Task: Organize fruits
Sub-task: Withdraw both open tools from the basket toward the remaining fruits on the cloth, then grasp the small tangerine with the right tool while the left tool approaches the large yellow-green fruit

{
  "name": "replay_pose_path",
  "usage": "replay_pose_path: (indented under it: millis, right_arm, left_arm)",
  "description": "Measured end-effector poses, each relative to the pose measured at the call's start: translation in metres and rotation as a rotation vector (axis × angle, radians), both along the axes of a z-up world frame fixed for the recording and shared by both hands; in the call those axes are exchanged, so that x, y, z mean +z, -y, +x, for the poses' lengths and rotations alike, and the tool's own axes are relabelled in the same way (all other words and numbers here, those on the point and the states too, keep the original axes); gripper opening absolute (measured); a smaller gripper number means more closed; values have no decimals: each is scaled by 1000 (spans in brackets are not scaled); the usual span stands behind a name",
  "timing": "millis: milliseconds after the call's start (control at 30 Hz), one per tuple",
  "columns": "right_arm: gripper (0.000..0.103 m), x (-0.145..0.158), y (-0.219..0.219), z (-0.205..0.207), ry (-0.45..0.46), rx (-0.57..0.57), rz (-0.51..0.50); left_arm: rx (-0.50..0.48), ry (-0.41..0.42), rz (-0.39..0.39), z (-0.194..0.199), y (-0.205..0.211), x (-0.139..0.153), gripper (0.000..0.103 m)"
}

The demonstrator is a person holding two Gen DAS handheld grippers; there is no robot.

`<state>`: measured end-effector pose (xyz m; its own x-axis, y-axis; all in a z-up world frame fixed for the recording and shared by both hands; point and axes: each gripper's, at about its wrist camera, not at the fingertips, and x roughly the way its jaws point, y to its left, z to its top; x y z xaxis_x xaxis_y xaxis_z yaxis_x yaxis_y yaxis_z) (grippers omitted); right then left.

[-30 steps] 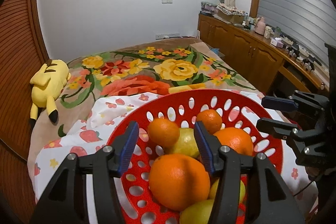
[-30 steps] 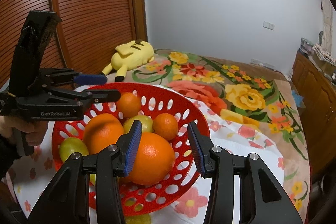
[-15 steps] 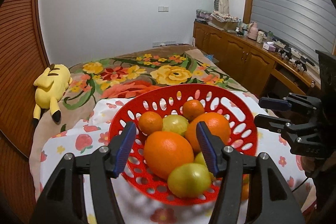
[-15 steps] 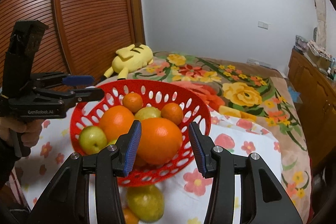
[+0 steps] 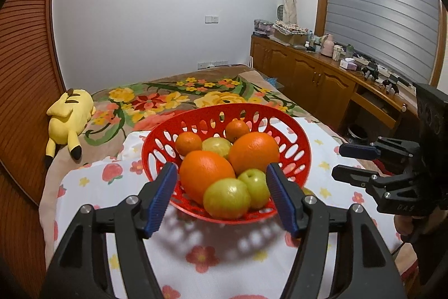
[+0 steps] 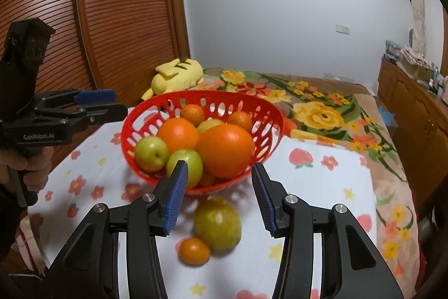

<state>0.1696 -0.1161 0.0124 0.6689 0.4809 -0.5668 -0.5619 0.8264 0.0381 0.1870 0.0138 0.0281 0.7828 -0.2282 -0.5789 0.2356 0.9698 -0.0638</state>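
While the red perforated plastic basket (image 6: 268, 114) sat on the white cloth printed with flowers and strawberries (image 6: 322, 181), it already held large oranges, small mandarins and green-yellow round fruits. Two pieces remained outside it: a yellow-green round fruit (image 6: 217, 224) and, touching it, a small orange mandarin (image 6: 194, 250), both lying on the cloth just in front of the basket.

Right gripper (image 6: 218, 198): jaws parted, nothing between the blue pads, loose fruit just below and ahead of them. Left gripper (image 5: 221, 198): jaws had just been opening, empty, framing the basket's near rim without touching it.

Beyond: floral bedspread (image 6: 322, 114), yellow plush toy (image 6: 176, 73), wooden cabinets (image 5: 322, 83).

Judgement: the step in hand looked like a pull-back from the basket ahead of collecting the stragglers. The next move would call for the right gripper to drop over the yellow-green fruit, likely opening wider first, and clamp gently since round fruit rolls on cloth.
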Motion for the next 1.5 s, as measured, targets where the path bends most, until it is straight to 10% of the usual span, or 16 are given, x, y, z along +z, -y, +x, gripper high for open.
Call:
replay_pose_path:
  millis: [1500]
  right_arm:
    - [48, -103, -18, -18, -235, -38, -32]
  left_arm:
    - [-14, -126, -58, -34, 7, -72, 68]
